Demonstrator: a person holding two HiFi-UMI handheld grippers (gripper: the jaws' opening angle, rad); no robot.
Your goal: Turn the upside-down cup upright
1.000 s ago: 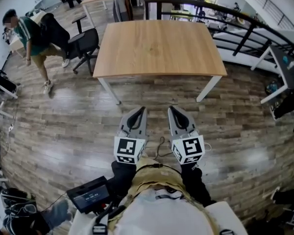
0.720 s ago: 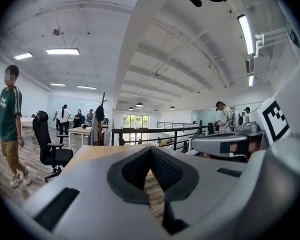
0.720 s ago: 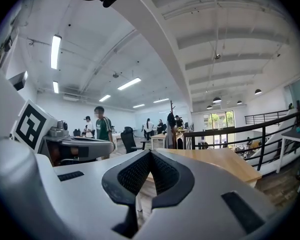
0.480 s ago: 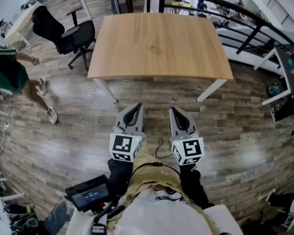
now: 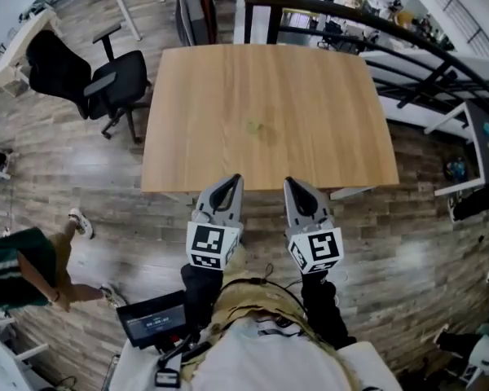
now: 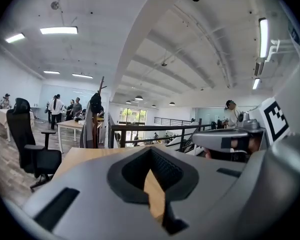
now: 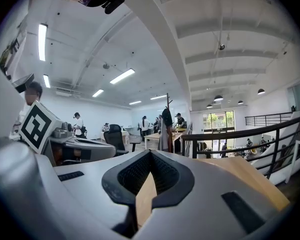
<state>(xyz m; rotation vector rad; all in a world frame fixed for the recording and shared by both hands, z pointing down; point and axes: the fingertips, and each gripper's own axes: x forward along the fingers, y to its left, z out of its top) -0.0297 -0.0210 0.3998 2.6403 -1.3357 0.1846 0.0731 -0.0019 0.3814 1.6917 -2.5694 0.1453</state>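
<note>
In the head view, the left gripper point(image 5: 226, 191) and the right gripper point(image 5: 300, 192) are held side by side just short of the near edge of the wooden table point(image 5: 326, 145), both pointing toward it. The tabletop looks almost bare. A faint pale smudge point(image 5: 256, 125) near its middle may be a clear cup, but it is too small to be sure. If that is the cup, it is well apart from both grippers. An office chair point(image 5: 106, 76) stands off the table's left side and a dark railing point(image 5: 350, 13) runs behind it. In the left gripper view, the jaws are closed tip to tip with nothing between them, and only a strip of tabletop point(image 6: 155, 194) shows through the gap behind the tips; no cup is visible. In the right gripper view, the jaws are likewise pressed together and empty, with the table point(image 7: 250, 179) stretching off to the right and again no cup in sight. The step in hand seems to be the approach. To do it well, find the cup first, spread one gripper's jaws before reaching it, come in level at its side wall and grip near mid-height, leaving room to roll it over. Going by the task, the cup should stand mouth down with its long axis upright, but these pictures cannot confirm that.
</note>
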